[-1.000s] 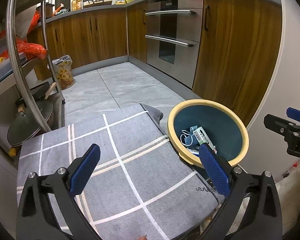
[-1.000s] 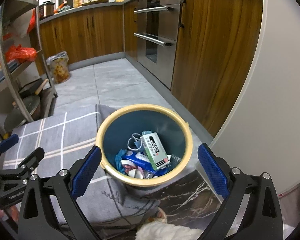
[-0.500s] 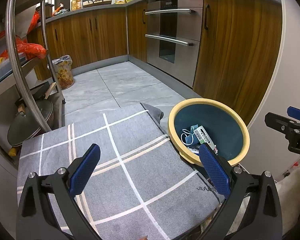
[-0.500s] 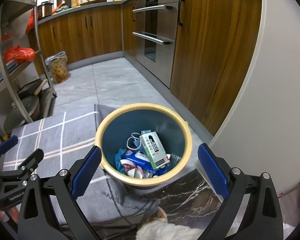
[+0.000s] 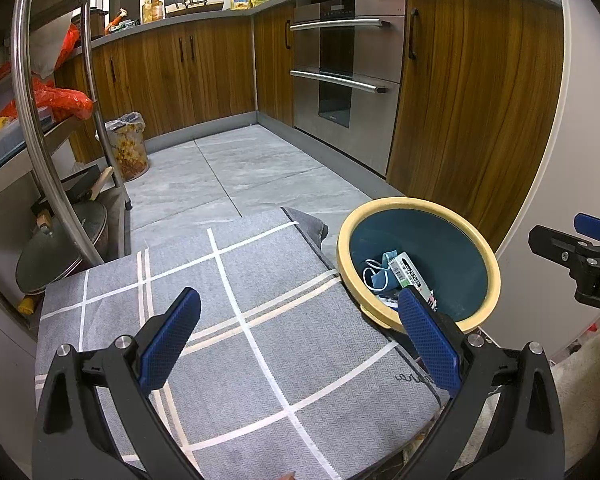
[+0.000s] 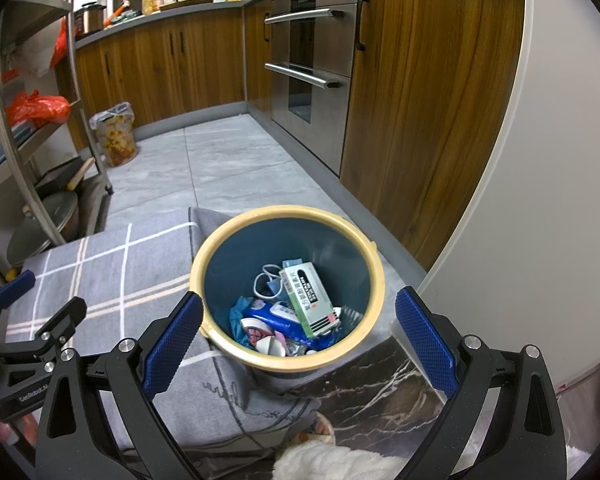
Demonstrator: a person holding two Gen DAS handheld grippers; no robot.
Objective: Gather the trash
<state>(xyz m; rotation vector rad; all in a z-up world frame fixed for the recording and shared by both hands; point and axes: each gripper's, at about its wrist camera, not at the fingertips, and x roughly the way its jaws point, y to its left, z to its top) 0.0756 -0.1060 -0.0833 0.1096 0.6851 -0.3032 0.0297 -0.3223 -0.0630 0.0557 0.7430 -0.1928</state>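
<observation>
Two hand-held grippers hover over a table draped with a grey checked cloth (image 5: 236,320), in a kitchen with wooden cabinets and a steel oven. The left gripper (image 5: 300,332) is spread wide and holds nothing; it hangs above the cloth, which shows no litter in the part that can be seen. The right gripper (image 6: 300,332) is also spread wide and empty, poised above a round bin (image 6: 374,280) with a yellow rim and dark blue inside. The bin stands at the right edge of the cloth, partly on a dark marbled surface (image 6: 380,384). Inside the bin lies the trash: a green and white box (image 6: 308,298), a blue wrapper (image 6: 276,314), a white cord (image 6: 266,276) and small scraps

The collecting looks nearly or fully finished, since the visible trash is already in the bin. To do this step well, keep both grippers clear of the rim so the bin is not tipped, and check the cloth's edges and the white fluffy thing (image 6: 324,462) at the bottom before stopping
</observation>
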